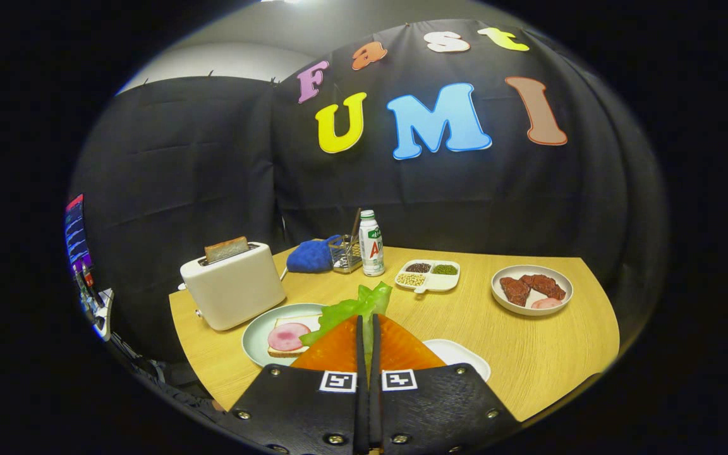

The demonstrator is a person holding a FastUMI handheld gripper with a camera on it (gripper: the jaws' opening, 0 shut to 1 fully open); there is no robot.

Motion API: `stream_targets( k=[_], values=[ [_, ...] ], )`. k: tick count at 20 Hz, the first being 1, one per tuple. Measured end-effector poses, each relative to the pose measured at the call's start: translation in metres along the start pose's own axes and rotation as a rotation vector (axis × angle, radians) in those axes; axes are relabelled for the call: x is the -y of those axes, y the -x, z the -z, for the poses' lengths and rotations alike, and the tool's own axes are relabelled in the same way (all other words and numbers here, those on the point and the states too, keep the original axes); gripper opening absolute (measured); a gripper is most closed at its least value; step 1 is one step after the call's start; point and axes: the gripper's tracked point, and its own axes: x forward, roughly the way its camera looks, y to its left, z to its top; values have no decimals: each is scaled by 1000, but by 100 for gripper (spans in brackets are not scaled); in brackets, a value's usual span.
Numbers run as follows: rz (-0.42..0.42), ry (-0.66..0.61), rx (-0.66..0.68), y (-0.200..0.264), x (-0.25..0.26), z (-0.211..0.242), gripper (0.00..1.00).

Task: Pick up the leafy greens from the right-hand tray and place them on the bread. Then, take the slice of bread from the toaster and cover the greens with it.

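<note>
Gripper view: fingers [367, 328] pinched narrow on soft, floppy, light green leafy lettuce [354, 309], held by its lower end, hanging just right of ham-topped bread slice [288, 338] on pale round plate [256, 338], browned toast [225, 249] upright in white toaster [234, 287] left of plate.

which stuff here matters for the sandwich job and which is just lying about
Job: claw shut on leafy greens; bread with ham on green plate; toaster with bread slice; white tray.

Lying about: bottle; blue cloth; wire holder; bean dish; meat plate.
</note>
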Motion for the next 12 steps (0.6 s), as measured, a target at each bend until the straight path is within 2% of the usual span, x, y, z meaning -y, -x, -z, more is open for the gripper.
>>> stream_targets(
  k=[4, 8, 12],
  values=[
    [9, 25, 13, -15, -28, -4, 1],
    [59, 39, 32, -31, -48, -7, 1],
    [52, 16, 56, -42, -73, -6, 1]
  ],
)
